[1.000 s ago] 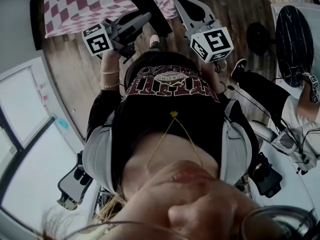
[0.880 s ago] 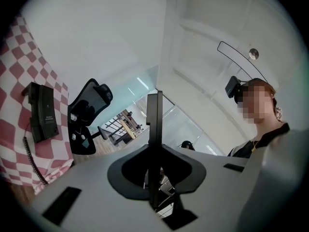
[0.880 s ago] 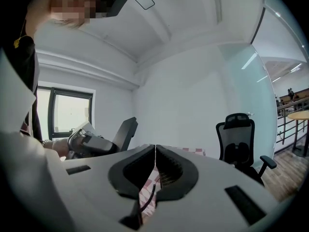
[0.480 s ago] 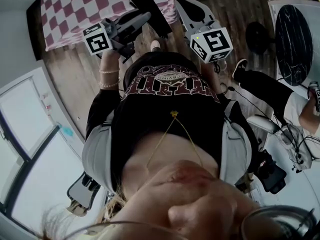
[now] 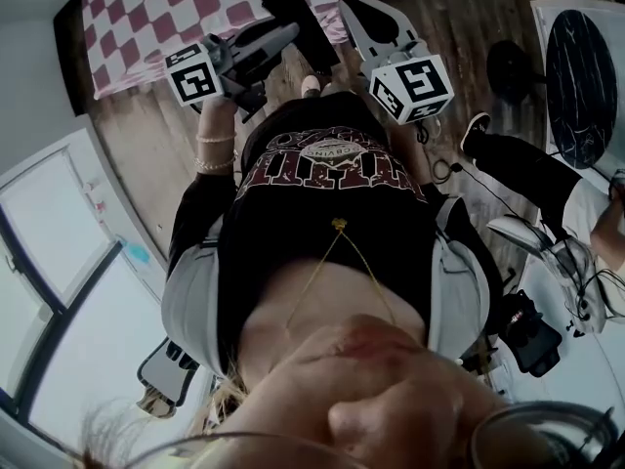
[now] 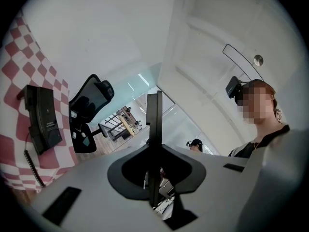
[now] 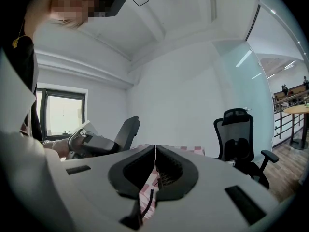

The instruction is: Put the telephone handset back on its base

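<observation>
Head view | left gripper (image 5: 283, 35), right gripper (image 5: 354, 10) both closed | seemingly barely moved

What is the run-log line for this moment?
left gripper: shut, empty | right gripper: shut, empty | telephone: on checkered table, untouched

We log the table (image 5: 166, 18) ahead of the person, with the left gripper (image 5: 283, 35) and right gripper (image 5: 356, 10) side by side near its edge. The telephone (image 6: 43, 117) lies on the table, its cord (image 6: 30, 166) trailing below it. An office chair (image 6: 89, 100) stands beyond the table, to the telephone's right in the left gripper view
</observation>
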A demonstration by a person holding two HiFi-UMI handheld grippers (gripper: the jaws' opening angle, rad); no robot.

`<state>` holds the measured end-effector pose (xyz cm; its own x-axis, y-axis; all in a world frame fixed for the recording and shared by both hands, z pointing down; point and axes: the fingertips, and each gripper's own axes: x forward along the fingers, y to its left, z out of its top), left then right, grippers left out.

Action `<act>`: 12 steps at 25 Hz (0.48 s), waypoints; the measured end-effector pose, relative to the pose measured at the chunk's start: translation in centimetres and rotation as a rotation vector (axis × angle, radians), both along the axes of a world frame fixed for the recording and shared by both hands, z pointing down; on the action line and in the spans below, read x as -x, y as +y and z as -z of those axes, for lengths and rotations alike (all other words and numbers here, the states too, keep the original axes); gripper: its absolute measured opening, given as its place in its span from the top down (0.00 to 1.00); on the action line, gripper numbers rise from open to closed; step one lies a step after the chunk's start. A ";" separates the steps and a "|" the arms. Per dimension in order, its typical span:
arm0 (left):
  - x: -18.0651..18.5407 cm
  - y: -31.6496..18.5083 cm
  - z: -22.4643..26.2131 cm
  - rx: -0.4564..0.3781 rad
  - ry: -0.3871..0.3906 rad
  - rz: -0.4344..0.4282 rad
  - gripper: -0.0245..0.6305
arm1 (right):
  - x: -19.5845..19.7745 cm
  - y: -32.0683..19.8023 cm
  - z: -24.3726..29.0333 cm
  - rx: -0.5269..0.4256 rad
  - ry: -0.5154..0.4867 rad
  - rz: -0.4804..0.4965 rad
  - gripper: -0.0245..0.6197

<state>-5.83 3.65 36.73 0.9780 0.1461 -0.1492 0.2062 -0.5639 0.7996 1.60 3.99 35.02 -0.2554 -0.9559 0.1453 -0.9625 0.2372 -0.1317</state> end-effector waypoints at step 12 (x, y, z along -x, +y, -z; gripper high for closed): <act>-0.9 0.1 -0.5 0.028 -0.019 0.045 0.85 | -1.4 0.1 -1.0 0.027 -0.017 0.022 0.93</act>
